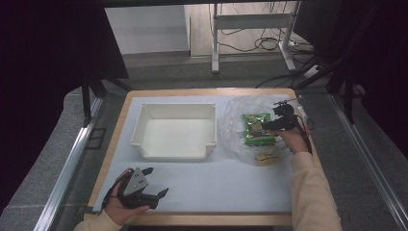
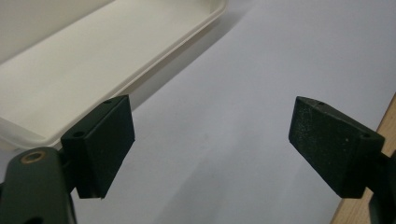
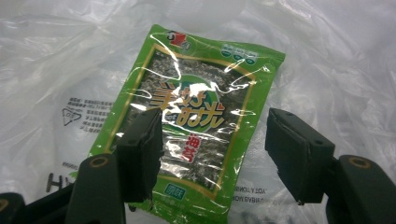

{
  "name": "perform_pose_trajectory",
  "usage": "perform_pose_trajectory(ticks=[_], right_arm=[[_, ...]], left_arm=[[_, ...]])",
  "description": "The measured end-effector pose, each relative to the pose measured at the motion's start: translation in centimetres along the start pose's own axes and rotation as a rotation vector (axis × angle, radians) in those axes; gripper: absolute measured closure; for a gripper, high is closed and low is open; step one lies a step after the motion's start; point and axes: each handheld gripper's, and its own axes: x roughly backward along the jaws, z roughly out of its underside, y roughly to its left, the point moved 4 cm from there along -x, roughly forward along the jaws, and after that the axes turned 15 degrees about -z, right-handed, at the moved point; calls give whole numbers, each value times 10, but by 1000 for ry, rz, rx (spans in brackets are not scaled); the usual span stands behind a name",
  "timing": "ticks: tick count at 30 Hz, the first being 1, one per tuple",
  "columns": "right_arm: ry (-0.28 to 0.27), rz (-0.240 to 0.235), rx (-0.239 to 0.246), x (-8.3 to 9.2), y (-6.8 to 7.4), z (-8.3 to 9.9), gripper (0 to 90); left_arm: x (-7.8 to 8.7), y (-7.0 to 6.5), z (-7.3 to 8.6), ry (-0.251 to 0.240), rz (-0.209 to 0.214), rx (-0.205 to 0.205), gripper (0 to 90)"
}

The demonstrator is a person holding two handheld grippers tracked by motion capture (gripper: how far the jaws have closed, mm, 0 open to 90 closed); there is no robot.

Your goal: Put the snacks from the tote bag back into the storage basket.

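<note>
A green snack packet with gold lettering lies flat on a crumpled clear plastic bag at the table's right. My right gripper hovers at its right edge. In the right gripper view the jaws straddle the packet's lower half, one over its face and one past its right edge. The right gripper is open, its pads not pressing on the packet. My left gripper rests near the front left edge, open with nothing between its jaws.
A white empty tray stands mid-table, left of the bag; its corner lies ahead of the left gripper. A small yellowish packet lies at the bag's near edge. A white mat covers the wooden table.
</note>
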Motion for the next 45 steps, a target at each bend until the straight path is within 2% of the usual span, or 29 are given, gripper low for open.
perform_pose_trajectory(ticks=[5,11,12,22,39,40,45], right_arm=[[23,8,-9,-5,-4,1,371],[35,13,-30,-10,-11,2,378],[40,13,-34,-10,-12,3,380],[52,0,-53,-16,-14,4,412],[62,-32,-102,-24,-24,4,511],[59,-38,-119,-25,-27,4,528],[72,-46,-138,-26,-32,3,591]], left_arm=[[0,1,1,10,1,-14,144],[0,1,1,9,2,-14,144],[-1,0,1,3,3,0,144],[-1,0,1,5,3,-5,144],[-2,-1,1,6,5,-6,145],[-2,-1,1,5,5,-6,144],[-2,-1,1,6,5,-6,144]])
